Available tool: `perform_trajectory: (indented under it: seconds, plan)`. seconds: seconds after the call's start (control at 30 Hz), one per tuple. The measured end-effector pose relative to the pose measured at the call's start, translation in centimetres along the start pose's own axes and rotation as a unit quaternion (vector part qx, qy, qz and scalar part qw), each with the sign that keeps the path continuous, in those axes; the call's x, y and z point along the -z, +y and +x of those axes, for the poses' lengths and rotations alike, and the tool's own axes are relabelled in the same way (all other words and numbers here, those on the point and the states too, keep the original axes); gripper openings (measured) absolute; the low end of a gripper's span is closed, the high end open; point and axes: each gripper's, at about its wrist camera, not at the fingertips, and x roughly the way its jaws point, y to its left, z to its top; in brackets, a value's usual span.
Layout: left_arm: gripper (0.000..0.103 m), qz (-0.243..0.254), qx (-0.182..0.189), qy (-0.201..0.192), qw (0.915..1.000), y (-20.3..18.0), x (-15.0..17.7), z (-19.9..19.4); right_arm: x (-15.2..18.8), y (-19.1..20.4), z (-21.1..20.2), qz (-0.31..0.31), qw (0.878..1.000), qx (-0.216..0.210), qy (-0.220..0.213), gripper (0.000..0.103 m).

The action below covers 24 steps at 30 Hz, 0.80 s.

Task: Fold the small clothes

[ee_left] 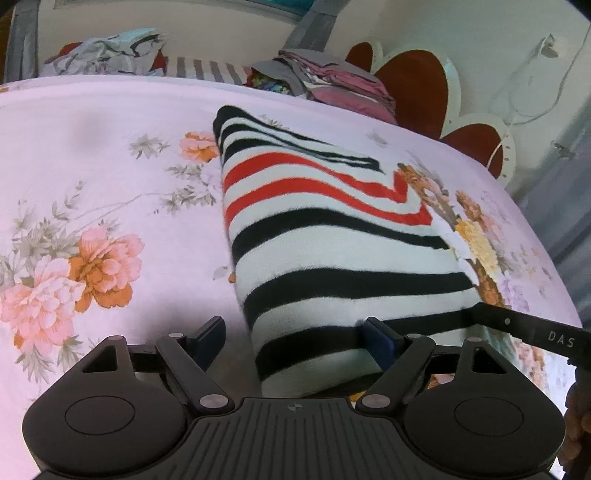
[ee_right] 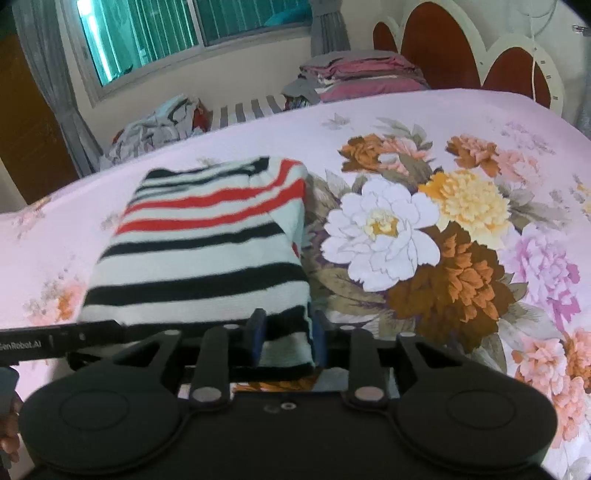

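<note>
A folded white garment (ee_left: 332, 240) with black and red stripes lies on the pink floral bed sheet (ee_left: 110, 166). My left gripper (ee_left: 293, 334) is open wide at its near end. One finger rests over the cloth and the other stands beside its left edge. In the right wrist view the same garment (ee_right: 207, 251) has its near right corner in the narrow gap of my right gripper (ee_right: 289, 332). The blue pads stand close beside that corner without visibly squeezing it. A black side bar of each gripper shows in the other's view.
A stack of folded clothes (ee_right: 362, 74) sits at the bed's far edge by the red and cream headboard (ee_right: 443, 48). A heap of unfolded clothes (ee_right: 159, 125) lies beyond the far left edge, under the window (ee_right: 166, 33). Floral sheet (ee_right: 406, 122) stretches right of the garment.
</note>
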Motion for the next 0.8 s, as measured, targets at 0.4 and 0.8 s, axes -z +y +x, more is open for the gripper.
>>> perform_trajectory:
  seconds: [0.4,0.8]
  plan:
    - [0.093,-0.027,0.008,-0.018,0.9994,-1.1,-3.8,0.2,-4.2,-0.7,0.8,0.015,1.000,-0.026,-0.005,0.065]
    - [0.093,-0.079,0.005,0.003,0.9969,0.6,-5.5,4.6,-6.6,-3.7,8.7,0.058,0.988,-0.121,0.070,0.073]
